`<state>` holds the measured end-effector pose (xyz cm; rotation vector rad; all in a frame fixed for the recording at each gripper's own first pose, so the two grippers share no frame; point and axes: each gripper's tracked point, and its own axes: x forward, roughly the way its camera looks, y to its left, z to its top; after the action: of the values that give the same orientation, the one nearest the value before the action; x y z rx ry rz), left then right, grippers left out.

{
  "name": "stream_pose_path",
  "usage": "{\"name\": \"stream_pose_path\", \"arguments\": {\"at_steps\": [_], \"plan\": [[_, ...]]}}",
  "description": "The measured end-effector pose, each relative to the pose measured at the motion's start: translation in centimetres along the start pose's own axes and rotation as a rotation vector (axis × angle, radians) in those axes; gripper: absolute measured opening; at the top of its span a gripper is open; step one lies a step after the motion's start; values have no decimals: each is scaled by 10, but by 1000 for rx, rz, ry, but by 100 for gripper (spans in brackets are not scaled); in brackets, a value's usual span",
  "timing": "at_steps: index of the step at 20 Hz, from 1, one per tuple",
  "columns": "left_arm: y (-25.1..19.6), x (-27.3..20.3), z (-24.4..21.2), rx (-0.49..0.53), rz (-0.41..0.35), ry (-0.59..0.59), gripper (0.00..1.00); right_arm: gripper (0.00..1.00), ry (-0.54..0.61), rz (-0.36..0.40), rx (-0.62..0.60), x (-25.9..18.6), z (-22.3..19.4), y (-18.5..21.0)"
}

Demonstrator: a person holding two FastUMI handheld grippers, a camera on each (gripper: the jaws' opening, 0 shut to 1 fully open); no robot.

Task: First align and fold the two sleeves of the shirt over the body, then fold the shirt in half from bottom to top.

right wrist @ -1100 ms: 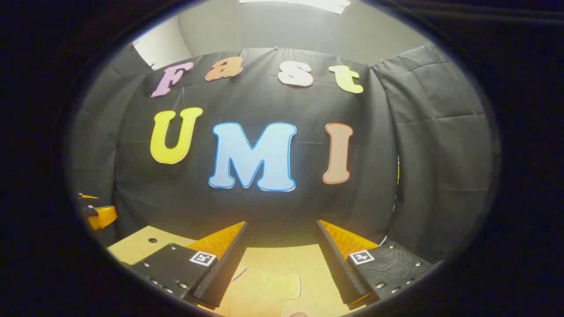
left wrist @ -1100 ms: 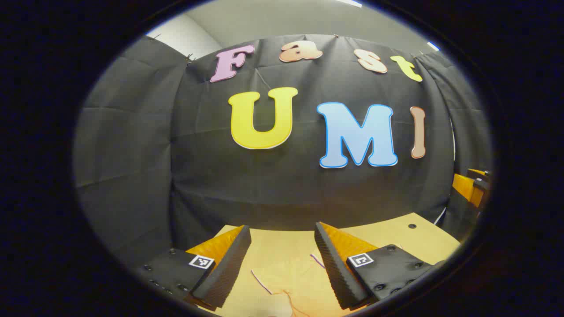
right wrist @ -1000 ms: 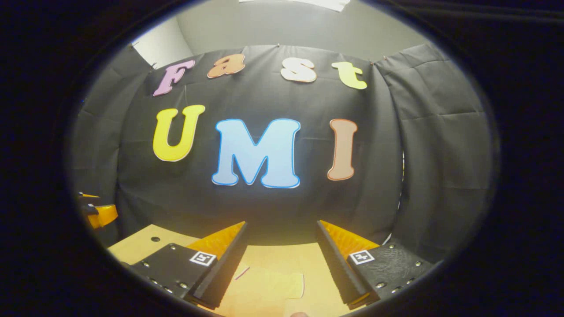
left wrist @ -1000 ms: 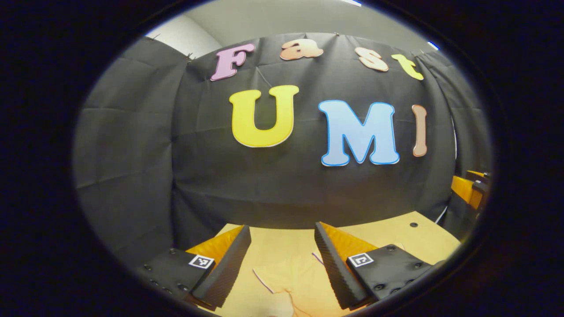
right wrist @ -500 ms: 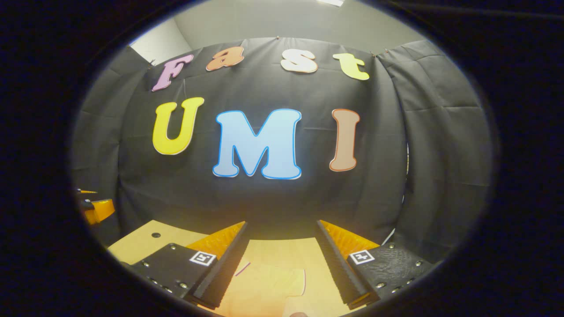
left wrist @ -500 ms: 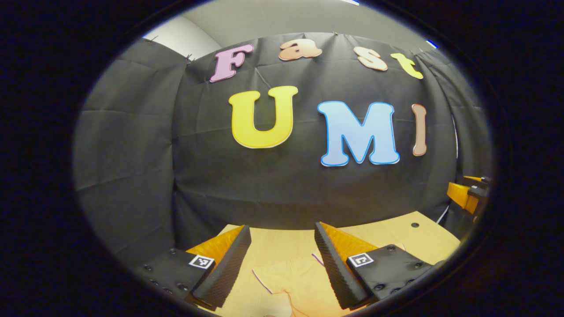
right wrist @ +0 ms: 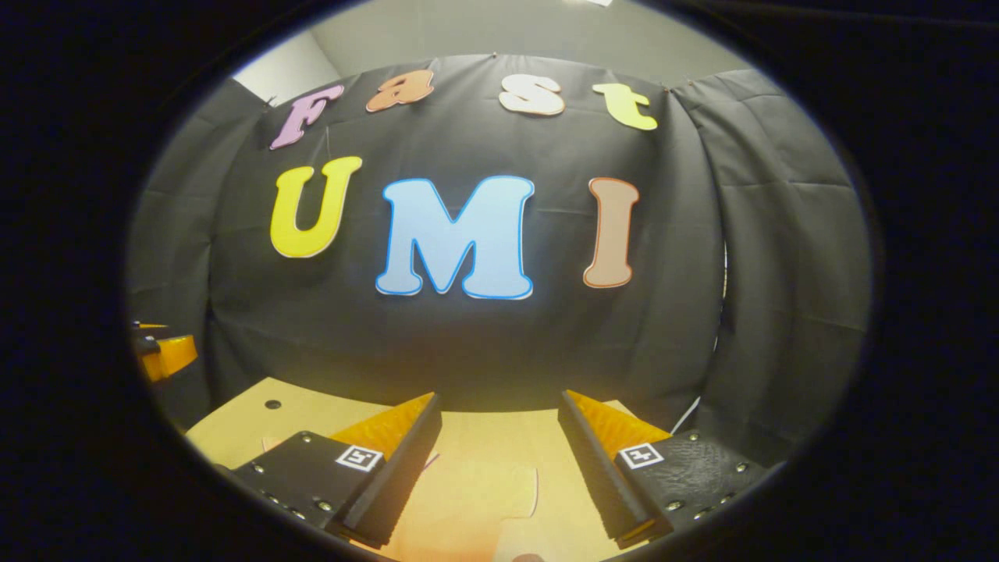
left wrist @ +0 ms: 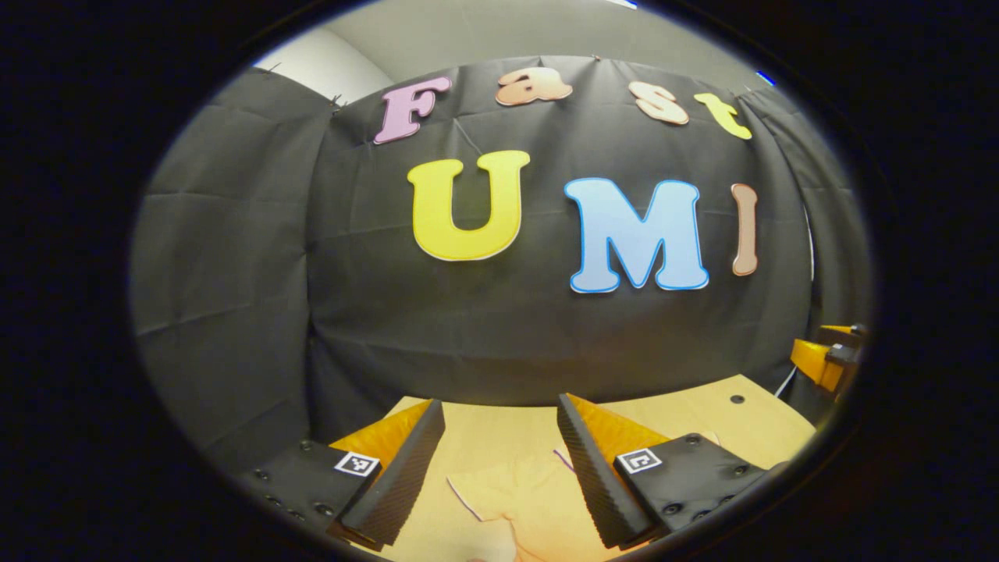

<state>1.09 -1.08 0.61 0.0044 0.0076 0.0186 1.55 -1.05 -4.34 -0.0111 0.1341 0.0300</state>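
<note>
Left gripper view: hand-held grippers are waiting over the shirt (left wrist: 531, 499).
Both are gaping wide above the bench (left wrist: 702, 414), gripping nothing, getting ready for the sleeves.

Dim, warm light from overhead; sharp centres, strong fisheye bending and darkening at both views' edges.

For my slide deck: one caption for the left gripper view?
Open left gripper poised above a pale shirt lying on the wooden table.
</note>
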Motion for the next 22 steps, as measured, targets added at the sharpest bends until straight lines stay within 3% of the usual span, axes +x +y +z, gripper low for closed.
{"name": "stream_pose_path", "arguments": {"at_steps": [8,14,22], "plan": [[-1,-2,8,26,6,3,94,94,126,2,11,42,-53,-12],[6,-5,9,32,29,15,95,95,269,5,61,89,-118,-18],[15,-6,4,39,61,41,95,95,461,-11,25,137,-207,-29]]}}
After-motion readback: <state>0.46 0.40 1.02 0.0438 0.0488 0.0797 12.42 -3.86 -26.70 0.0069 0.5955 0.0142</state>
